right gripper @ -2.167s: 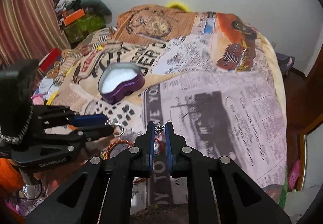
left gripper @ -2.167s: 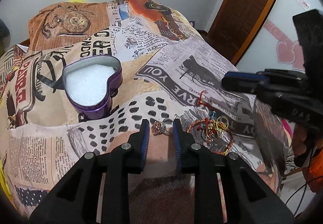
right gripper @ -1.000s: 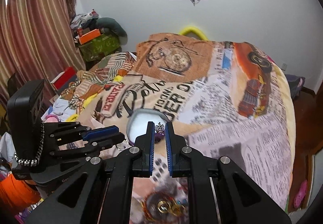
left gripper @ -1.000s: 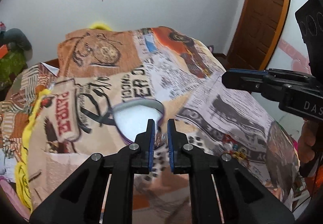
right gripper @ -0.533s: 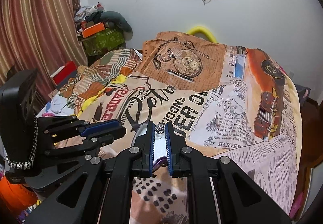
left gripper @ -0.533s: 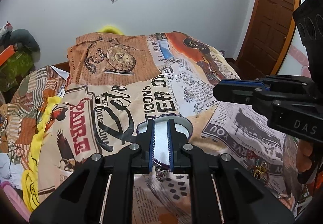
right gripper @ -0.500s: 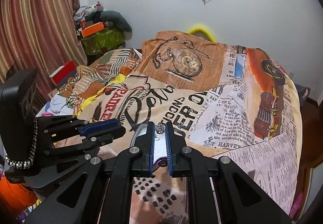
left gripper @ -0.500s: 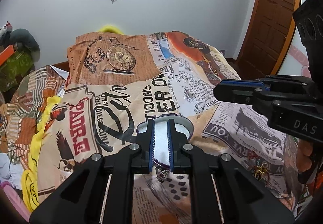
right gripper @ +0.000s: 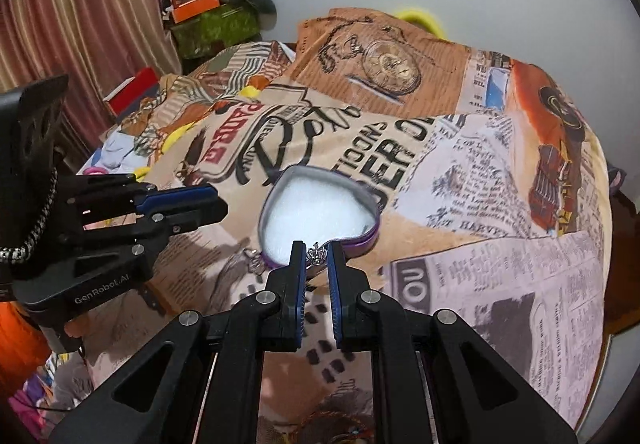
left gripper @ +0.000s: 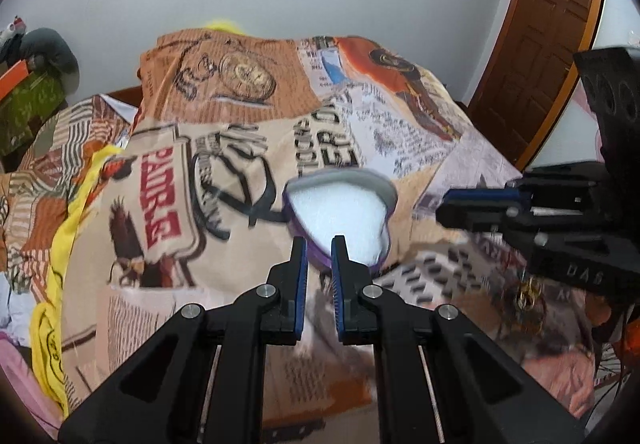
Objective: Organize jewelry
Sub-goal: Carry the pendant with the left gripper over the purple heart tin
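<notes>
**Two grippers over the heart-shaped tin**

Two grippers are in play above the bed. The right gripper (right gripper: pixel 317 258) has its blue-lined jaws pinched down on a small silver charm (right gripper: pixel 317 257), which sits right at the fingertips, a little crown-like piece with its top poking out between the pads. It hangs just at the near edge of the heart-shaped tin (right gripper: pixel 372 236), purple-walled, open, with a white lining filling the inside.

From the right wrist view, the left gripper (right gripper: pixel 218 204) comes in from the left side, pointing toward the tin, close to its left lobe but apart from it. A small silvery piece (right gripper: pixel 253 259) dangles below it, beside the tin's lower left wall; what exactly it is, I cannot tell.

Switch to the left wrist view: the left gripper (left gripper: pixel 319 250) has its jaws drawn nearly together with a narrow slot between the pads, and the blur there hides whether anything is pinched in it. The tin (left gripper: pixel 386 192) lies just past its tips. The right gripper (left gripper: pixel 442 210) reaches in from the right, near the tin's right side.

The tin rests on a bedspread (right gripper: pixel 500 204) printed with newspaper text, a pocket watch and an old car. More jewelry, gold-coloured rings (left gripper: pixel 528 294) among it, lies on the cloth at the right, well apart from the tin.
</notes>
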The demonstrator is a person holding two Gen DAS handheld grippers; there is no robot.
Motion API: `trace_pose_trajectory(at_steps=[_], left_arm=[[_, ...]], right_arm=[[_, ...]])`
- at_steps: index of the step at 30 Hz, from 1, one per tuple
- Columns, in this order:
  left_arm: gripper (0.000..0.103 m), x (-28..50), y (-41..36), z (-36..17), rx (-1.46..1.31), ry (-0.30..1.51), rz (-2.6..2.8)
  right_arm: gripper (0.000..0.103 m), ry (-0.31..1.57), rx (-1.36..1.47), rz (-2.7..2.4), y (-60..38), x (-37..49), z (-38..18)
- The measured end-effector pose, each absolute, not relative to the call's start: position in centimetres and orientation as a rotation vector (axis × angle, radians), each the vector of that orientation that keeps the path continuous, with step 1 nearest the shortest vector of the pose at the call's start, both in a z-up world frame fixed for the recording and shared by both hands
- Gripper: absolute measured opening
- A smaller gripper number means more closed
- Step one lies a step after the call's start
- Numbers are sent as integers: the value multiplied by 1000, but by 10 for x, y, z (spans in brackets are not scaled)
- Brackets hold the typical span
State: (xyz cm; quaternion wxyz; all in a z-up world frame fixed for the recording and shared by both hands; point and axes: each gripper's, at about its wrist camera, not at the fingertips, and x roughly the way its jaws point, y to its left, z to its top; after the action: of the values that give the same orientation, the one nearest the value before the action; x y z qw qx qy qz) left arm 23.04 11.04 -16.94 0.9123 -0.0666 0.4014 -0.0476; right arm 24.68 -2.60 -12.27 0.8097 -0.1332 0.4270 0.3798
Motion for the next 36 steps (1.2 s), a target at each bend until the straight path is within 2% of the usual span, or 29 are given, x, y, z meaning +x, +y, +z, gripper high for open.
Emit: trace_pose_trajectory(at_steps=[2,4,6,8,19,20,23,25,36], left_arm=[[11,228,114,-177,-144,866,-108],[16,229,113,-186,-146,910,-120],[28,230,110,-195,-145,945,-135],[29,232,104,-202,-128,969,-155],[29,253,92,-227,-138,1015,-172],[27,254,94,-228,-145,1008,-168],[12,254,96,-229,-156,1003,-168],[12,253,98,-228,-166,999,-165],[12,248,104,-176,-138,864,-155]], right_arm=[[10,907,-279,808,-26,245,-122],[10,897,-275,802,-26,243,-121],[10,890,-271,797,-26,243,-118],[10,882,-270,793,-26,242,-115],[10,847,-275,770,-25,251,-106],[10,845,-275,768,-26,251,-105],[10,847,-268,765,-26,257,-106],[10,851,-260,762,-26,261,-106],[10,873,-236,774,-18,277,-108]])
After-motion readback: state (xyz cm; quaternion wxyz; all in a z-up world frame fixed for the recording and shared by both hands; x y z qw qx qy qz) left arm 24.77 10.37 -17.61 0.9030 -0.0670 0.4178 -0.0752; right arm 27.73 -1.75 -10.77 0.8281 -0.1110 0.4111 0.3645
